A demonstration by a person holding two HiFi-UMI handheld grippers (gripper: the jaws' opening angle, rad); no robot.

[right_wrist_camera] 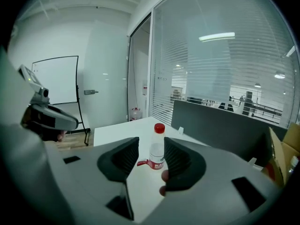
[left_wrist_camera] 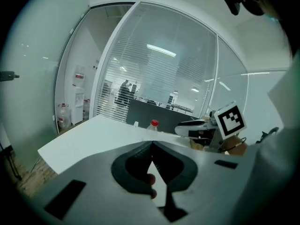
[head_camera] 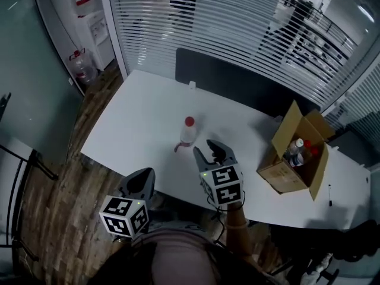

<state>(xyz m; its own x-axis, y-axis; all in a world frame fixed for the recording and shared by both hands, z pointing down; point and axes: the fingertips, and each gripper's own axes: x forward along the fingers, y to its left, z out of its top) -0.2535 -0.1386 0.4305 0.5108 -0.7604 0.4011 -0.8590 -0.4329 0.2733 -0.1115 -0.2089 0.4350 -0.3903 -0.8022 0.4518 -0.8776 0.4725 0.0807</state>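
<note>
A clear plastic bottle (head_camera: 188, 132) with a red cap and a red label stands upright near the middle of the white table (head_camera: 136, 123). My right gripper (head_camera: 208, 149) hovers just short of it, open and empty. In the right gripper view the bottle (right_wrist_camera: 157, 148) shows between the spread jaws of that gripper (right_wrist_camera: 150, 144), farther off and untouched. My left gripper (head_camera: 144, 176) is at the table's near edge, shut with nothing in it. In the left gripper view its jaws (left_wrist_camera: 151, 145) meet at the tips, with the bottle (left_wrist_camera: 153, 124) and the right gripper (left_wrist_camera: 199, 125) beyond.
An open cardboard box (head_camera: 289, 159) holding some bottles sits at the table's right end, with a pen (head_camera: 330, 195) beside it. A dark partition (head_camera: 237, 82) runs along the far edge. A water dispenser (head_camera: 89, 16) and jug (head_camera: 80, 67) stand at the far left.
</note>
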